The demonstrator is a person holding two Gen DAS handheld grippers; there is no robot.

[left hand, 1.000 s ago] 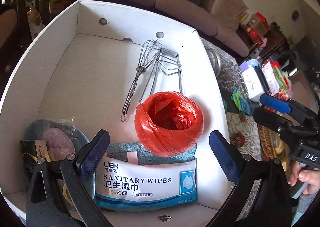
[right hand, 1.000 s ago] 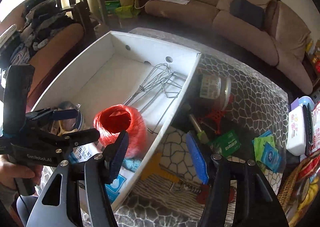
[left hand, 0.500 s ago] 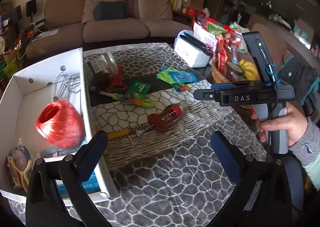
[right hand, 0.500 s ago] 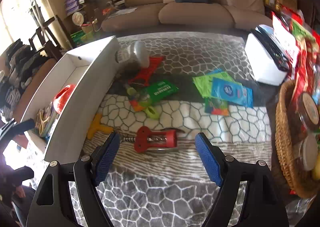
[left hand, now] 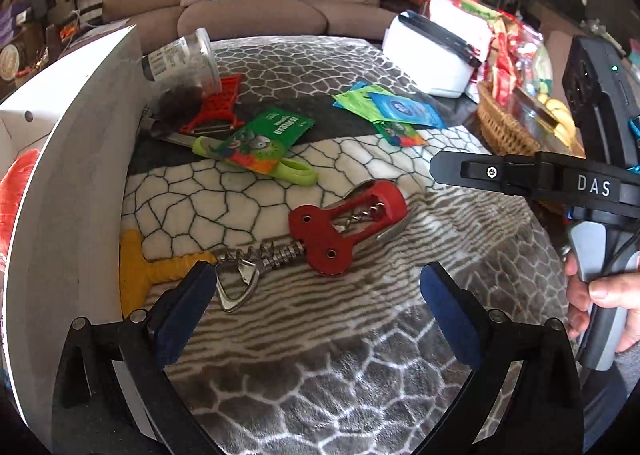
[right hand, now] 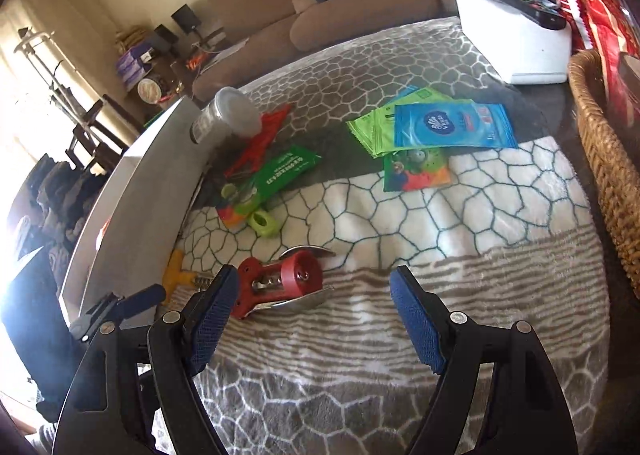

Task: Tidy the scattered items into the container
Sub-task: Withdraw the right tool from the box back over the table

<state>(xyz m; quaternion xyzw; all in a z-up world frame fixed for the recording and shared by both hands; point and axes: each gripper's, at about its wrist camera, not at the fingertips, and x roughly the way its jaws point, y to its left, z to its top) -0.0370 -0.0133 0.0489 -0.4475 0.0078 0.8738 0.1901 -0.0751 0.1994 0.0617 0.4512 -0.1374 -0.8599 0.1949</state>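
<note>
A red corkscrew (left hand: 344, 227) with a yellow handle (left hand: 148, 275) lies on the patterned cloth just right of the white box (left hand: 72, 215). My left gripper (left hand: 316, 315) is open and empty, low over the cloth right before the corkscrew. My right gripper (right hand: 312, 319) is open and empty, with the corkscrew (right hand: 280, 283) by its left finger. It also shows in the left wrist view (left hand: 520, 175) at the right. A red peeler (left hand: 216, 107), a green packet (left hand: 264, 139), a clear jar (left hand: 180, 63) and sachets (left hand: 392, 111) lie further back.
A wicker basket (right hand: 604, 159) with snacks stands at the right edge. A white appliance (right hand: 516, 39) sits at the back right. A red twine ball (left hand: 12, 191) shows inside the box. A sofa stands behind the table.
Both grippers have moved down and closer to the corkscrew. The left wrist view has left the box interior and now faces the table items.
</note>
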